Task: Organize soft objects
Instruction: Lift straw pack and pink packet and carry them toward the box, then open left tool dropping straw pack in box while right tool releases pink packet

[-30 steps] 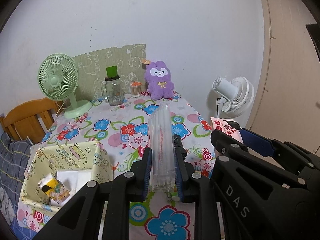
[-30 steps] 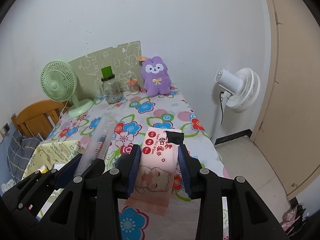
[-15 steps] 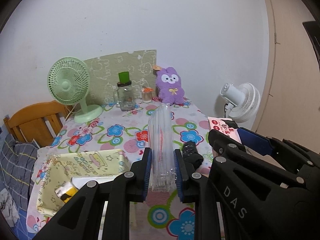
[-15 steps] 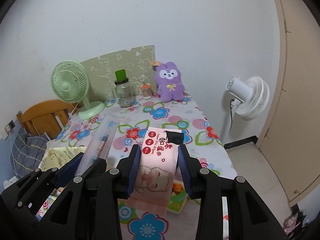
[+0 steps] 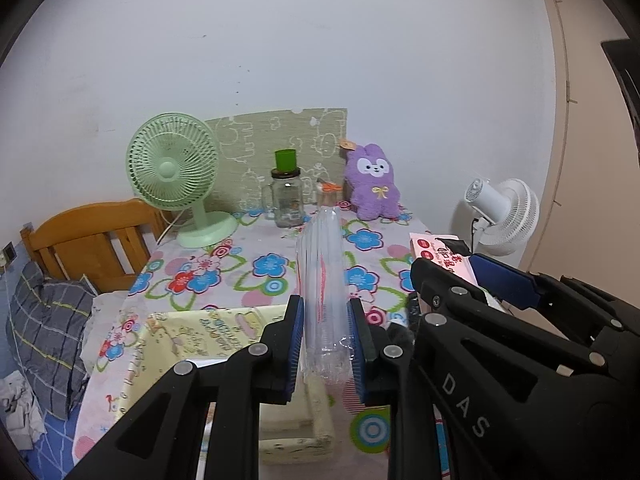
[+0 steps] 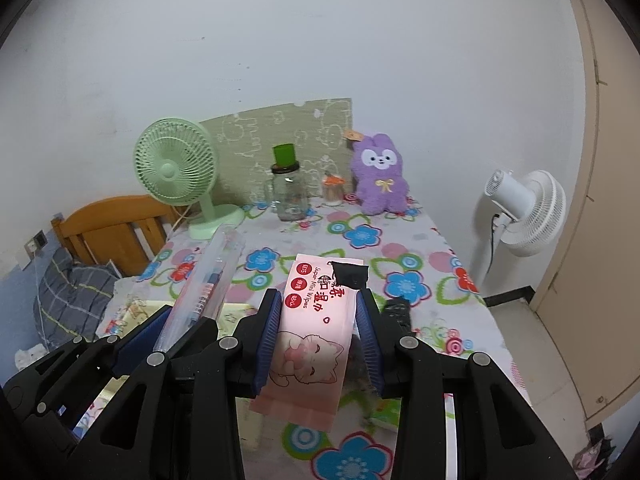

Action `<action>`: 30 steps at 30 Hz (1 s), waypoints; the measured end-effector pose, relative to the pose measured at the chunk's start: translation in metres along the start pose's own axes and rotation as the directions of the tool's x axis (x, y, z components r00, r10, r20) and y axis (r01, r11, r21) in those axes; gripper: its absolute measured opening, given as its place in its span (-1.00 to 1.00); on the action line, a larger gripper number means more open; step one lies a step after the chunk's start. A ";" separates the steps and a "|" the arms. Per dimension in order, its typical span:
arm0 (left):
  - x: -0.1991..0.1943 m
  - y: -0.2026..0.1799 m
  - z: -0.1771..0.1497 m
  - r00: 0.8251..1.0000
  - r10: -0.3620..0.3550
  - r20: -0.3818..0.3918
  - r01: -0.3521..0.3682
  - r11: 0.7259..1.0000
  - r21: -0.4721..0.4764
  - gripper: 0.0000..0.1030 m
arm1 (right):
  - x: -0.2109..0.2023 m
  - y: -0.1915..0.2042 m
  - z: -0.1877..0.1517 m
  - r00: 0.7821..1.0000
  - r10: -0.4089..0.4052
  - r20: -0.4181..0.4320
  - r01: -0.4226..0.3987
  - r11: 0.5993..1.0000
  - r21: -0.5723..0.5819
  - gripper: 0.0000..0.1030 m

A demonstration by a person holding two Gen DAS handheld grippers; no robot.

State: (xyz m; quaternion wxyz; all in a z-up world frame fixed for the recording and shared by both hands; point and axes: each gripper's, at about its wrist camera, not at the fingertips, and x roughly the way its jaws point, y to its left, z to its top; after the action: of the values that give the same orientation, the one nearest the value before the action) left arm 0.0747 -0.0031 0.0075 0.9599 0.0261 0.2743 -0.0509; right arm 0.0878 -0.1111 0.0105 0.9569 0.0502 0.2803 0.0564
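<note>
Wipes pack (image 6: 316, 328) clamped between right fingers (image 6: 267, 336), above table

yellow box (image 5: 224, 332) sitting partly hidden behind the left claw (image 5: 326, 344), black object (image 6: 398, 312) on the desk (image 6: 400, 248) half covered, its kind unclear, wipes pack (image 5: 440, 254) mostly blocked

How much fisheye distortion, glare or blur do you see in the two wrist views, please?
Left wrist view: black corners, the beige door frame bows, lighting is soft and even, and the clear plastic packet shows only faint sheen. Right wrist view: same bowing, and the pink wet-wipes pack print stays sharp, without motion blur.
</note>
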 end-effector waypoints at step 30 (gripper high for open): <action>0.040 0.093 -0.029 0.990 0.066 -0.123 -0.078 0.992 -0.095 -0.59 | 0.070 0.089 -0.013 0.980 0.151 -0.131 -0.161 0.984 -0.073 -0.20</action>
State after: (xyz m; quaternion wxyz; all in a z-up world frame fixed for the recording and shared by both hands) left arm 0.1041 0.0886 -0.0362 0.9432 -0.0089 0.3322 -0.0009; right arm 0.1326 -0.0128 -0.0266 0.9313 0.0287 0.3324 0.1460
